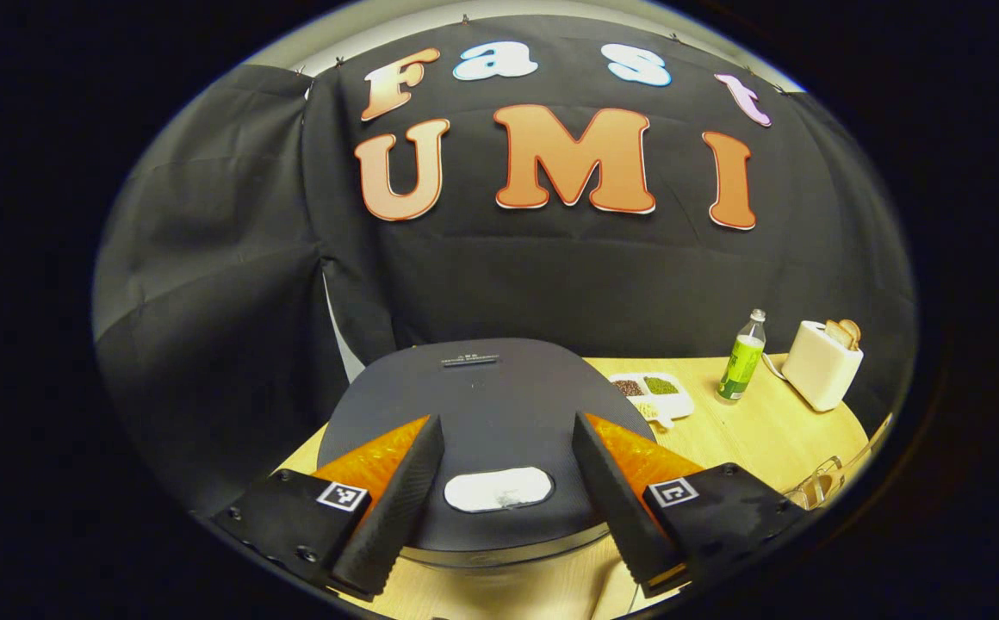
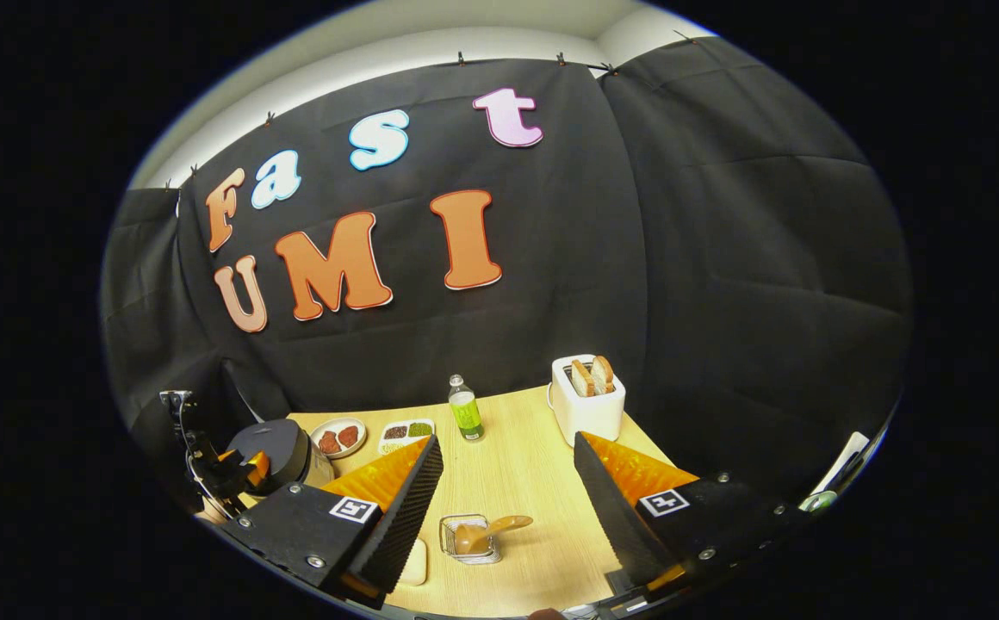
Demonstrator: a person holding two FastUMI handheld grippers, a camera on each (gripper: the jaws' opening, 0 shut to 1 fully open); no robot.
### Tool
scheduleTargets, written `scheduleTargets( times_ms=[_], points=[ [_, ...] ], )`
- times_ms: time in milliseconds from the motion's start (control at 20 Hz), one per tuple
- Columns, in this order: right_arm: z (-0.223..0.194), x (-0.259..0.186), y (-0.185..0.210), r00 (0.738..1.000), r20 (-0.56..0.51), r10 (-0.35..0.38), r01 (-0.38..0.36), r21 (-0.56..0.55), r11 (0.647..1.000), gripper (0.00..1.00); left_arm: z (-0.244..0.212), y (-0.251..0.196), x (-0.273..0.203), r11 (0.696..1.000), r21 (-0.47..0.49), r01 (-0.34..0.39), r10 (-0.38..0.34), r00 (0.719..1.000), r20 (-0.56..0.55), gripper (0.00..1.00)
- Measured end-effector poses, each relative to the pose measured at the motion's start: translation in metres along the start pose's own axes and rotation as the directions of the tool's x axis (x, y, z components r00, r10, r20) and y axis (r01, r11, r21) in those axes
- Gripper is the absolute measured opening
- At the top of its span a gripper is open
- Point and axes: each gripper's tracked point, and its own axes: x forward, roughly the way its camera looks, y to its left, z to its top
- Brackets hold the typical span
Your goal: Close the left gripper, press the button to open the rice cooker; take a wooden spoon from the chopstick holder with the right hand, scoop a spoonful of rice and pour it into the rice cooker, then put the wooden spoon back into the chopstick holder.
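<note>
Spanning the booth, a pale wooden table (image 2: 517,482) lies under both grippers' wide-spread fingers.

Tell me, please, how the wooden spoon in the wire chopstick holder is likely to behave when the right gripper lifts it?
The wooden spoon looks rigid, so it should not flex. It leans loosely over the rim of the chopstick holder, so it may pivot or slide when touched. The holder looks like light wire and could shift or tip if the spoon drags on it. The right gripper is open above it.

No text could be read: the small mark at the far edge of the rice cooker (image 1: 482,413) lid and the bottle (image 1: 742,357) label were too blurred.
</note>
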Motion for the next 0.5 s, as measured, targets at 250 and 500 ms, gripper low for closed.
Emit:
scheduleTargets(
  times_ms=[250, 500],
  points=[
    [-0.004, 0.003, 0.002, 1.0, -0.007, -0.002, 0.002, -0.001, 1.0, 0.95, -0.013, -0.002, -0.001, 1.0, -0.009, 0.0, 0.0, 1.0, -0.016, 0.96],
    [-0.004, 0.001, 0.004, 1.0, -0.005, -0.001, 0.001, -0.001, 1.0, 0.95, -0.001, -0.003, -0.004, 0.999, 0.034, 0.008, -0.007, 1.0, -0.023, 0.95]
  ],
)
